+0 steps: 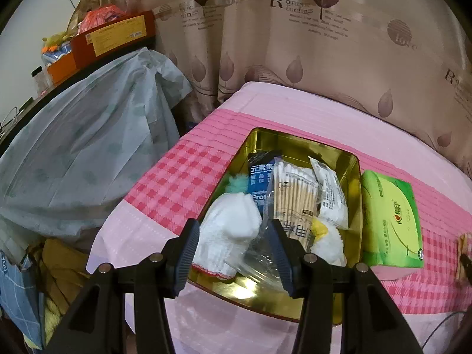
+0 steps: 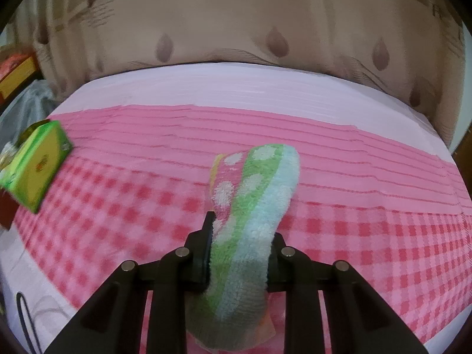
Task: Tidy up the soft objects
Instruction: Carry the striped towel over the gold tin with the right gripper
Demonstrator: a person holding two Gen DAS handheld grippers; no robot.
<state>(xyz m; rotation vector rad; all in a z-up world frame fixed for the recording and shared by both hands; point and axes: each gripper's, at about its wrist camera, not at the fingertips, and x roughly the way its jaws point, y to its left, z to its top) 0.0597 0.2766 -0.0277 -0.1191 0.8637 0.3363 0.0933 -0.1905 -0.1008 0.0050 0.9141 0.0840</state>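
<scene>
The right gripper [image 2: 240, 253] is closed tightly on a striped, dotted towel [image 2: 253, 206] above the pink checked bedspread [image 2: 368, 236]. The left gripper [image 1: 233, 253] stands wide and empty over a gold tin [image 1: 352, 165] holding white gloves [image 1: 227, 227] and cotton swabs [image 1: 295, 194]. A green tissue pack [image 1: 389, 221] lies just beside it.

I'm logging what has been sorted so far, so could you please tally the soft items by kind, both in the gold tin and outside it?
White gloves in the gold tin: 1 bundle
Teal fluffy item in the tin: 1
Yellow-and-white plush item in the tin: 1
Green tissue pack beside the tin: 1
Striped towel in the right claw: 1
Total: 5
</scene>
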